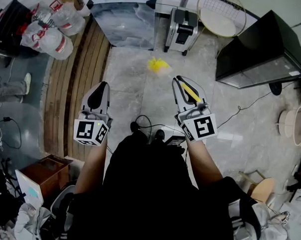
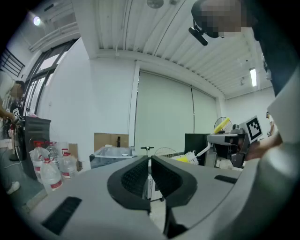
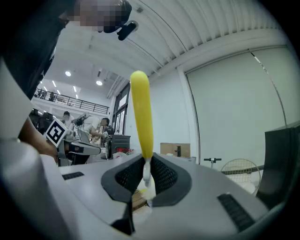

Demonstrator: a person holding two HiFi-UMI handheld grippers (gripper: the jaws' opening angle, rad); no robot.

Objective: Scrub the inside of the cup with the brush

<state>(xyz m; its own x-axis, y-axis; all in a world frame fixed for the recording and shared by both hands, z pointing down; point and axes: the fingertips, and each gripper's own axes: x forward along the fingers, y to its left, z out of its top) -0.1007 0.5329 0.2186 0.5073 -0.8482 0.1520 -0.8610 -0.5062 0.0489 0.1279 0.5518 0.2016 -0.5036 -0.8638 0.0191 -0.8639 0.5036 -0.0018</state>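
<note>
My right gripper [image 1: 178,82] [image 3: 146,171] is shut on the brush's thin white neck. The brush's yellow handle [image 1: 191,93] [image 3: 141,112] sticks up and back from the jaws. Its yellow and white bristle head [image 1: 157,65] [image 2: 189,158] hangs out in front, over the marble floor. My left gripper [image 1: 99,91] [image 2: 150,176] is held level beside it on the left, shut with nothing between its pads. The right gripper [image 2: 229,139] with the brush also shows at the right of the left gripper view. No cup shows in any view. The person stands with both forearms held out.
Several water bottles [image 1: 50,30] [image 2: 47,171] lie at the far left by a wooden floor strip [image 1: 74,89]. Ahead stand a clear plastic bin [image 1: 126,16] [image 2: 111,152], a white machine [image 1: 182,24] and a round wire guard [image 1: 221,14]. A black box [image 1: 263,47] is at the right.
</note>
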